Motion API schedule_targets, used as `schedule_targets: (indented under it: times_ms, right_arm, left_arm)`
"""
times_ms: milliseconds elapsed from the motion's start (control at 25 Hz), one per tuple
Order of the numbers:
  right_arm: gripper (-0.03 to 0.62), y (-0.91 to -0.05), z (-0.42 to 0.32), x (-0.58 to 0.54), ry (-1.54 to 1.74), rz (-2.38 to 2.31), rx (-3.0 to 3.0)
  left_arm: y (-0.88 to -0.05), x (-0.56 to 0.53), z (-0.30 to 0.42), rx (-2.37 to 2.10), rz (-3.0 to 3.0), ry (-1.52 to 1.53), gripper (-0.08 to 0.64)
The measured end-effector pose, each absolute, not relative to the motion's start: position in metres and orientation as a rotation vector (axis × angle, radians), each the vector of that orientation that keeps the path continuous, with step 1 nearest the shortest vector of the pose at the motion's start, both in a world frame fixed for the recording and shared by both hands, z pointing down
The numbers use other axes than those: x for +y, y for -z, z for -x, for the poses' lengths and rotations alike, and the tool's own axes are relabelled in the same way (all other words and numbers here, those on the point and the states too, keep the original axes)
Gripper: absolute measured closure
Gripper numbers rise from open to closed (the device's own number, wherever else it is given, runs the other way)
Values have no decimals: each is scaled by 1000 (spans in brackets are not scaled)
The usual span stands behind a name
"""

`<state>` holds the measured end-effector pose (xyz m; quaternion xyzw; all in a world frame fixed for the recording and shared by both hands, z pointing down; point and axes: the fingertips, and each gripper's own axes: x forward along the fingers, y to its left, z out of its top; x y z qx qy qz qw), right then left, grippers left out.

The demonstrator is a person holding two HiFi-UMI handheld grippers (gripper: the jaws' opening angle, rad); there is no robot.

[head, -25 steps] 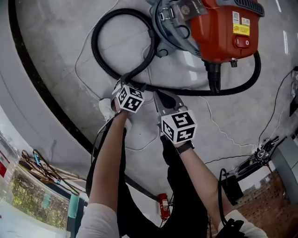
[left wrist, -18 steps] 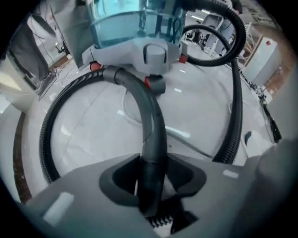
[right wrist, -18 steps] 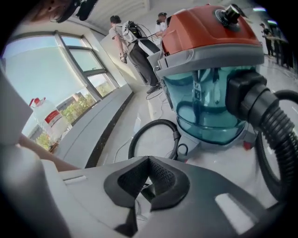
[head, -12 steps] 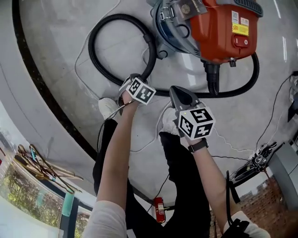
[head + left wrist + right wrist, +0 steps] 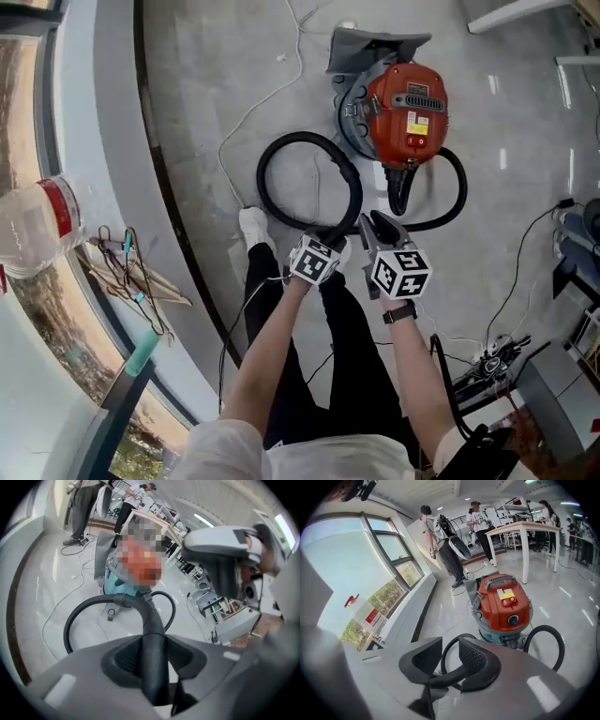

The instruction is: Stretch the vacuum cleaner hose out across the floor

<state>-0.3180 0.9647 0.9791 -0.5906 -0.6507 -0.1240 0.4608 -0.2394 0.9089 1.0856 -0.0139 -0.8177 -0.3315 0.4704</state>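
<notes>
Heads up, a few things could bite you here.

At the left, that thin white cable [image 5: 223, 150] runs down the floor just beside the hose [image 5: 262, 183]. The hose sits in a full loop at the middle of the frame, right next to your white shoe [image 5: 253, 225]. If you pull hard, I reckon the loop cinches into a kink instead of unrolling, or it sweeps the cable along or catches your foot.

Your left gripper [image 5: 152, 660] has just been closing its jaws, and they're clamped on the smooth stiff end of the hose. That looks like your only hold, and it's a slick surface, so a jerk could slide it straight out.

Your right gripper [image 5: 449, 660] has just been opening its jaws. They're released: hose shows through the gap, but the pads aren't pressing on it. So there's no backup if the left slips.

Further right, the orange vacuum cleaner [image 5: 405, 111] stands in the upper middle, with the hose curling round its right side. Once the slack runs out, you'll probably drag or tip the machine rather than stretch anything.

Bottom right there's a tangle of cables [image 5: 492, 356], so watch that if you back up that way.
</notes>
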Motion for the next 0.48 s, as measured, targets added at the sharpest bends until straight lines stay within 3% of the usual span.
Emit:
schedule_targets:
  times_ms: [240, 480]
  right_arm:
    - [326, -914, 316, 932, 279, 1433, -1574]
    - [314, -817, 291, 910, -227, 1425, -1362]
  left_arm:
    - [-943, 920, 248, -2131, 178, 804, 411]
    - [-816, 922, 245, -2211, 254, 819, 413]
